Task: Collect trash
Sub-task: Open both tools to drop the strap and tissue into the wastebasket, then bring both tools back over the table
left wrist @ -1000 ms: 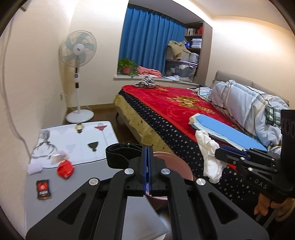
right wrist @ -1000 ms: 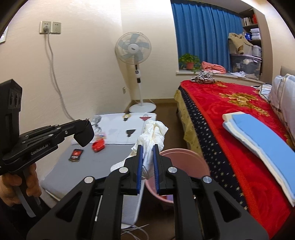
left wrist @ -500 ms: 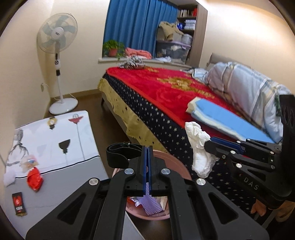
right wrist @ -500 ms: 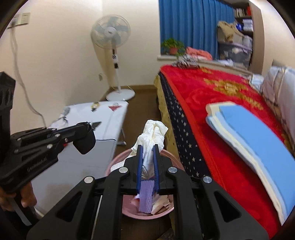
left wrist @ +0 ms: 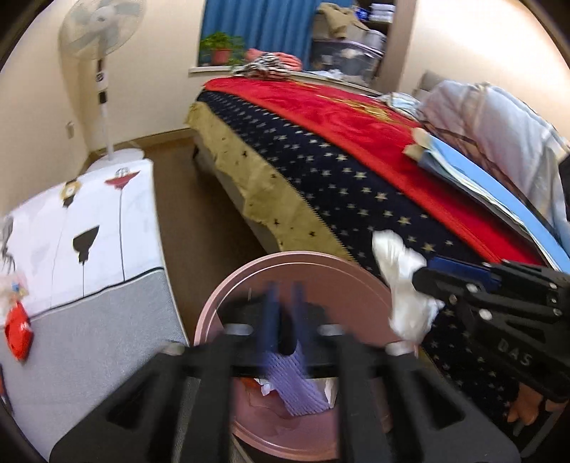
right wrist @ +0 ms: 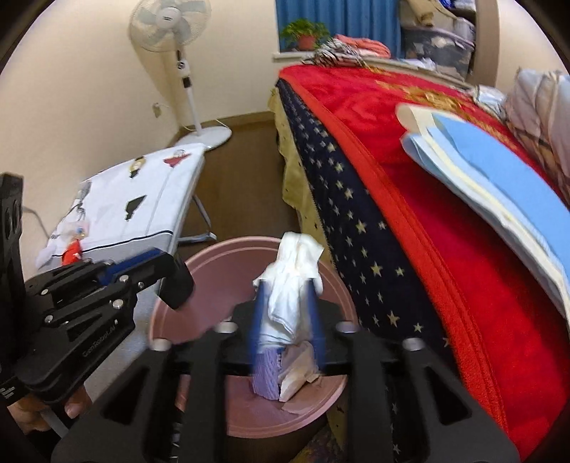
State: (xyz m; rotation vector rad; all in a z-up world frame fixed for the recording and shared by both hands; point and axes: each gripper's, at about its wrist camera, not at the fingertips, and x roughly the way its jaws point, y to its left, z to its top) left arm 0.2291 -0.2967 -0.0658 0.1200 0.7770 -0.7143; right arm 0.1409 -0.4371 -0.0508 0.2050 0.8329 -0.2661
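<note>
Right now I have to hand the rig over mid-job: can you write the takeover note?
Left gripper: over the pink bin, jaws opening, nothing visible between them.
Right gripper: also over the bin, jaws opening, white crumpled tissue between the fingers, not yet dropped.
Done: purple cloth and paper scraps lie in the bin.
Left: let the tissue fall, then fetch the red wrapper and the wrapper bits beside it on the side table.

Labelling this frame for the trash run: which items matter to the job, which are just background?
Job:
- pink bin, scraps already inside
- white tissue wad between the right gripper jaws, which are opening
- left gripper, jaws opening, nothing between them
- red wrapper on the ironing board

Background:
- bed
- fan
- potted plant
</note>
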